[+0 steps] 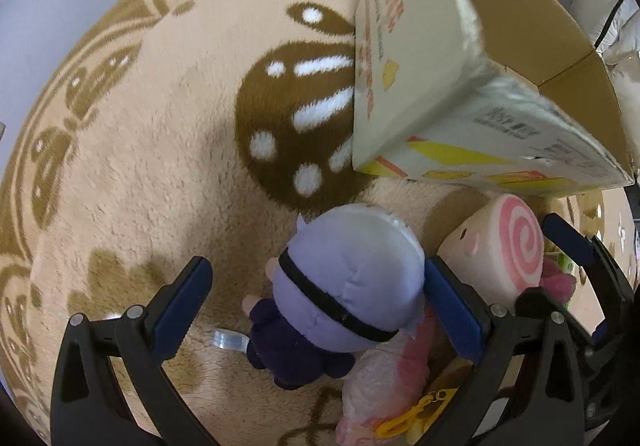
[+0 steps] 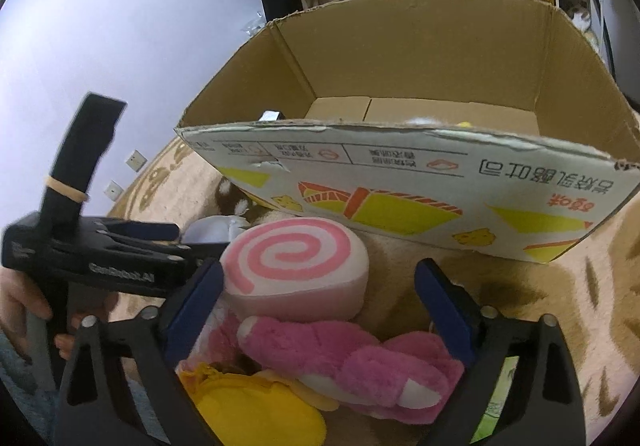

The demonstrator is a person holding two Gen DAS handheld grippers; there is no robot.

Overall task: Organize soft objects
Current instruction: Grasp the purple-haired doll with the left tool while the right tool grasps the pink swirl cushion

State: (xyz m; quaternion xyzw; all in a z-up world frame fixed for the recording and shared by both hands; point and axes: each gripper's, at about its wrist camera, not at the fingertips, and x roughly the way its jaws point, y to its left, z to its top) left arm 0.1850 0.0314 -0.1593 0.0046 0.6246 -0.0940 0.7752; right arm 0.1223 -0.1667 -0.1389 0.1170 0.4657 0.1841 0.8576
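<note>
Both spread: left hand-held gripper (image 1: pixel 316 310) flanks a purple doll (image 1: pixel 340 286), seemingly untouched; right hand-held gripper (image 2: pixel 320 310) frames the swirl cushion (image 2: pixel 296 266), lower centre.

We see a lavender-headed plush doll (image 1: pixel 348 286) lying on the rug beside a pink-swirl cushion (image 2: pixel 296 266), a fuzzy pink plush (image 2: pixel 360 370) and a yellow plush (image 2: pixel 256 406), before an open, upright cardboard box (image 2: pixel 400 174).

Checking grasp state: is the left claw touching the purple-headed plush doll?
Cannot tell. Left wrist view: left claw is open around the purple-headed plush doll; its head overlaps the right pad, but no contact or gap shows plainly.
</note>
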